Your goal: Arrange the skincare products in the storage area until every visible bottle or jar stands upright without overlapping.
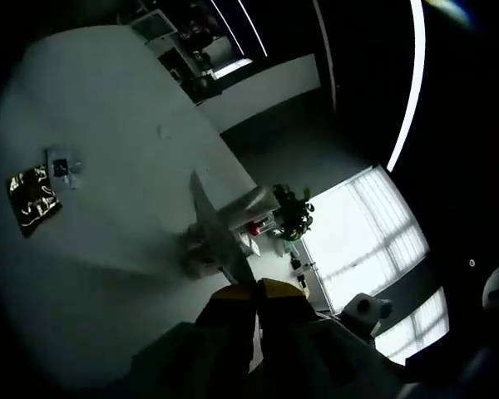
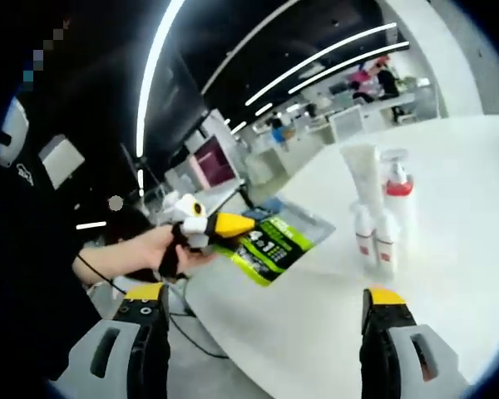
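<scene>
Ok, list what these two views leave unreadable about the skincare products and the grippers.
- Left gripper view: the products are tiny, dim shapes; number and type unreadable, partly hidden behind the shut left gripper.
- Right gripper view: the bottles cluster and overlap; labels blurred, count uncertain.
- Right gripper view: the green packet has print too small to read.
- Right gripper: open, jaw bases cut off at the bottom edge.

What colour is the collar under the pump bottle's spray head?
Red, on the pump bottle standing on the white table; clearest in the right gripper view.
</scene>
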Demonstrator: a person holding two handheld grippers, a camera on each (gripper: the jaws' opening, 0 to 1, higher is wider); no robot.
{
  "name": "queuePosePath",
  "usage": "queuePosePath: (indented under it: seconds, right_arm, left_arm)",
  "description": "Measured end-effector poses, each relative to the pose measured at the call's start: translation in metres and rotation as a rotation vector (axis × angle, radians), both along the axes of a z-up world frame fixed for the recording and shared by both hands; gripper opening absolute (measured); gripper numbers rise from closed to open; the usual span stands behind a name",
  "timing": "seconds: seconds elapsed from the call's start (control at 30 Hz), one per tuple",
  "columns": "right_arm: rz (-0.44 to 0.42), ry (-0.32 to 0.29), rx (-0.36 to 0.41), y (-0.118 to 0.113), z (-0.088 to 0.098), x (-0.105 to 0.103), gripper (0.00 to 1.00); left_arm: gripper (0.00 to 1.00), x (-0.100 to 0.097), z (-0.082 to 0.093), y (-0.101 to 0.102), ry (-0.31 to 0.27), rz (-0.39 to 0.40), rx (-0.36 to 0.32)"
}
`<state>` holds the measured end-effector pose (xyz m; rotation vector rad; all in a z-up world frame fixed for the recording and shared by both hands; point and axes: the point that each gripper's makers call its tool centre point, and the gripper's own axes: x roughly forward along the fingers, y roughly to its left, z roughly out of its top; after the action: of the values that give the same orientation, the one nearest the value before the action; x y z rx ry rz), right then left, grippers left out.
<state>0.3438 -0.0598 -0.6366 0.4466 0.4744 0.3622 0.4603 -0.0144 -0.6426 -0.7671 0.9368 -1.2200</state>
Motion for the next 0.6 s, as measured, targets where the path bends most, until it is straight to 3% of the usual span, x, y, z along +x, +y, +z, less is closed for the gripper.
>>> queuePosePath:
  seconds: [0.4,0.6]
  right_arm:
    - [-0.029,0.037,-0.083,-0.009,-0.021,-0.019,0.99]
    - [-0.029,0.051,-0.114,-0.011,-0.026,-0.024,0.99]
  left_arm:
    - [0.01,0.013,-0.018,-0.010,0.010,0.013,0.026]
    - [0.01,0.021,-0.032,-0.016,-0.011,0.020,0.060]
